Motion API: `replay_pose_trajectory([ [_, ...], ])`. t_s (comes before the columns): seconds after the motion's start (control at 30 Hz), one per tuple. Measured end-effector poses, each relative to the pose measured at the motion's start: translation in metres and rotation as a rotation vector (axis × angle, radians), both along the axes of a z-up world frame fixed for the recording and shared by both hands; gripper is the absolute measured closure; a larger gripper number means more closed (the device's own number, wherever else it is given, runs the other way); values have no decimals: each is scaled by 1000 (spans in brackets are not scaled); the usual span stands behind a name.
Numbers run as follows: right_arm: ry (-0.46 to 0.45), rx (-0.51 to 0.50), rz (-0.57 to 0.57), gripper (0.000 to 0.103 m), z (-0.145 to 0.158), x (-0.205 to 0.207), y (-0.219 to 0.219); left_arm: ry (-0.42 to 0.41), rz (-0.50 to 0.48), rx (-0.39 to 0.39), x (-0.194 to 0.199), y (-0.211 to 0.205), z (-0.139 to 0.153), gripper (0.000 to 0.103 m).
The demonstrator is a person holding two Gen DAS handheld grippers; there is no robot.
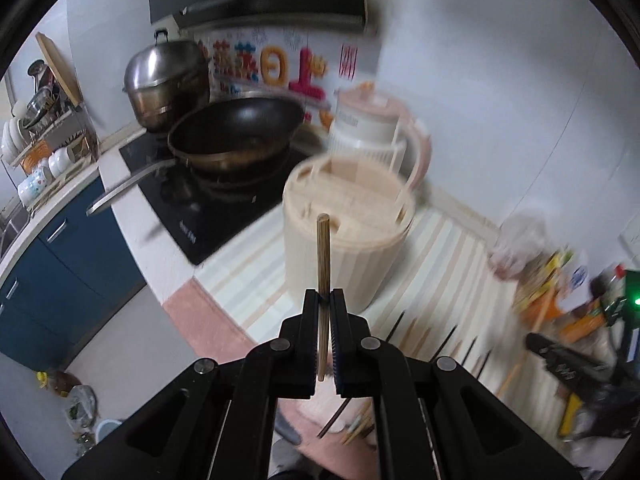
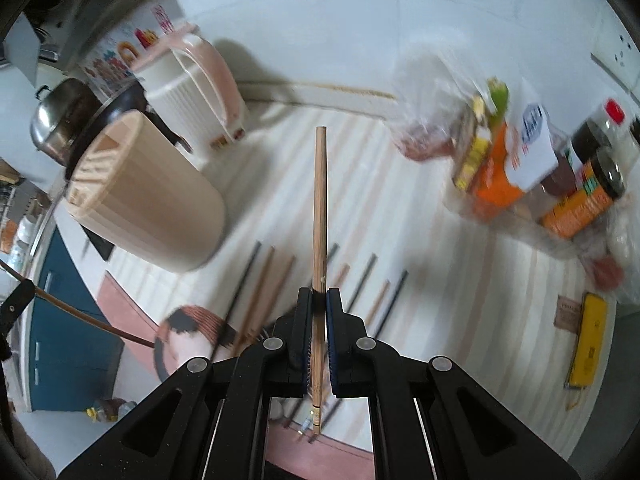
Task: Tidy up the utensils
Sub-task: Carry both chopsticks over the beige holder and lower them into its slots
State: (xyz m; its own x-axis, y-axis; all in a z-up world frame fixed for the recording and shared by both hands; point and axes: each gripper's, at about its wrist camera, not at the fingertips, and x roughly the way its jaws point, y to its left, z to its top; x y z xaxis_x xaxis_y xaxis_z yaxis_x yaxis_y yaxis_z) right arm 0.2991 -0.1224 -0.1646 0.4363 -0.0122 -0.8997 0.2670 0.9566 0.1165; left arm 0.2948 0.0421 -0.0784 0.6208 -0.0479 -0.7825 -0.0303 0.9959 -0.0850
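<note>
Underneath, a striped mat (image 2: 420, 240) covers the counter beside the stove (image 1: 208, 208).

1. The left gripper (image 1: 324, 300) is black plastic. It has two flat fingers that stick out side by side.
2. Round silver screws sit on its arms, two on each side.
3. Its arms spread out wide at the bottom and have long holes cut in them.
4. The right gripper (image 2: 319, 296) looks the same: black, with silver screws.
5. Its fingers (image 2: 333, 308) have blue bumpy pads inside.
</note>
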Motion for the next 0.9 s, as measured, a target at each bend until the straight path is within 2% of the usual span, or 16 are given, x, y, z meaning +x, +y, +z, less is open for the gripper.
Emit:
replay_pose_trajectory([
  [0.2,-95,37,52,96,40,23,10,-94,7,-32,8,-3,54,100],
  [0.37,-196,81,102,96,90,54,22,-163,19,-39,36,2,96,100],
  [0.53,-294,70,117,96,134,88,46,-208,-5,-28,72,9,125,100],
  [0.73,-384,63,87,96,164,133,75,-203,-72,-26,122,25,129,100],
  [0.9,-427,64,33,96,164,172,99,-138,-125,-64,164,38,112,100],
])
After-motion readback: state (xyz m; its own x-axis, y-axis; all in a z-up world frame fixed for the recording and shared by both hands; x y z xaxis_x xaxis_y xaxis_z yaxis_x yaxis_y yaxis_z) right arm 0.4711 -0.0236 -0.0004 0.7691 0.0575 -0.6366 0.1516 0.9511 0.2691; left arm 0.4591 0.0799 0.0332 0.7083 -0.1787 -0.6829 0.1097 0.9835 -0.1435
